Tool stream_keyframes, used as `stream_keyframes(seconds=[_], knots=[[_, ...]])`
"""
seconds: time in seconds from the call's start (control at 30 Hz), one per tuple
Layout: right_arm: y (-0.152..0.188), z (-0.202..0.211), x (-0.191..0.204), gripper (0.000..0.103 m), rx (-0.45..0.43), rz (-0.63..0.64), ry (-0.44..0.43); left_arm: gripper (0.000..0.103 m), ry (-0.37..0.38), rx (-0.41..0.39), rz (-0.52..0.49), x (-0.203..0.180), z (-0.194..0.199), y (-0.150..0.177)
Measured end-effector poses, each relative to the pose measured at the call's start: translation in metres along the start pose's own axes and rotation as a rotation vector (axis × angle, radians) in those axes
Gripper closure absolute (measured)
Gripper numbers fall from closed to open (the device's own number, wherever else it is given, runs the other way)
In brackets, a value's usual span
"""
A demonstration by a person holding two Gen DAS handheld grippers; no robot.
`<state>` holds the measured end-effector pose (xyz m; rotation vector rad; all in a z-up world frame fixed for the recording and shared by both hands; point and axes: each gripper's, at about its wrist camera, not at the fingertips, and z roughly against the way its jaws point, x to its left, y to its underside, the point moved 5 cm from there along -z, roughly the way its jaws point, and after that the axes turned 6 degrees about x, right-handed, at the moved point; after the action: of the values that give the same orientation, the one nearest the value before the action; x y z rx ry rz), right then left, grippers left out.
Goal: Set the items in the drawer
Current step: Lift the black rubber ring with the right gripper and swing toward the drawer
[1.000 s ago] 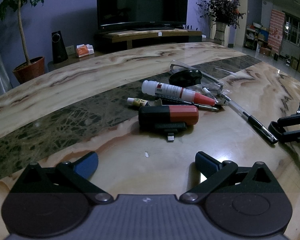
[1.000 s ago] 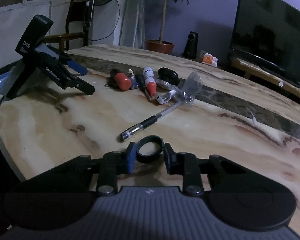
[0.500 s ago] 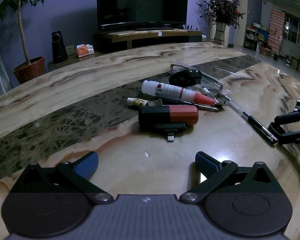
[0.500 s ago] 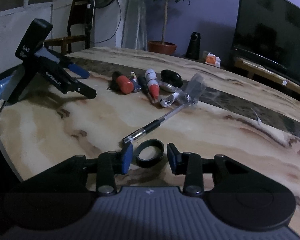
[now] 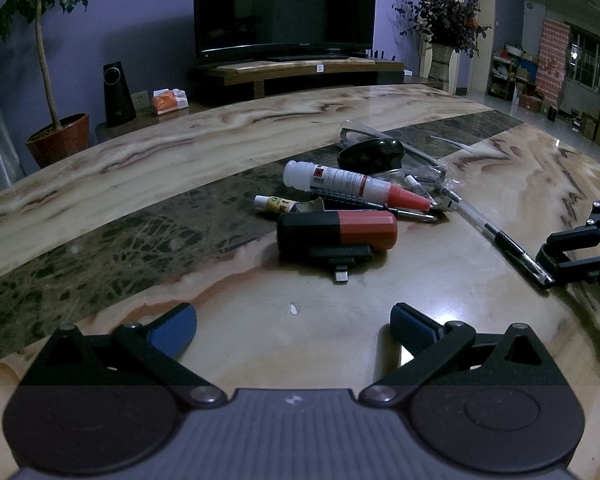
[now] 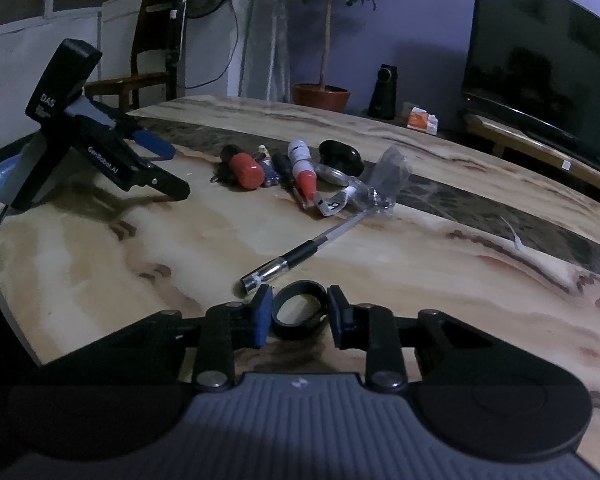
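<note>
right claw sits low over the counter with a black ring between its blue pads. its jaws have just been closing; both pads now look to be touching the ring's outer wall, so it is taken as gripped, though contact on the right pad is hard to confirm in the dim light. ring appears to rest on or barely above the counter.

left claw is wide open with nothing between its pads, parked near the counter edge and pointing at the pile.

remaining items lie clustered mid-counter: black-and-red device, white bottle with red tip, small tube, dark-handled screwdriver, black oval object, clear plastic wrap. a pen lies apart from the pile, its tip just beside the ring and the right claw's left pad.

no drawer is visible in either view.

judgement: step in hand is securing the ring for transfer. notes for doing it well:
- ring is thin and round, so it may pivot or slip; keep the pads on opposite sides across its middle and confirm it is seated before raising.
- lift straight up first to clear the pen tip, which would otherwise be dragged.
- keep the ring level in transit.
</note>
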<state>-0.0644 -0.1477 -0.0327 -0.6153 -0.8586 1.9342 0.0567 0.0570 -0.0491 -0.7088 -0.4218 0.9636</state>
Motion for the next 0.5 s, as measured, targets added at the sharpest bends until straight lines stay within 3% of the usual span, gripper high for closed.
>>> stream_keyframes(seconds=[0.3,0.5], knots=[[-0.019,0.022,0.001,0.071,-0.087,-0.031,-0.040,0.000,0.000,0.000,0.000,0.000,0.000,0.000],[-0.030,0.063,0.009,0.071,-0.219,-0.119,-0.261,0.000,0.000,0.000,0.000,0.000,0.000,0.000]])
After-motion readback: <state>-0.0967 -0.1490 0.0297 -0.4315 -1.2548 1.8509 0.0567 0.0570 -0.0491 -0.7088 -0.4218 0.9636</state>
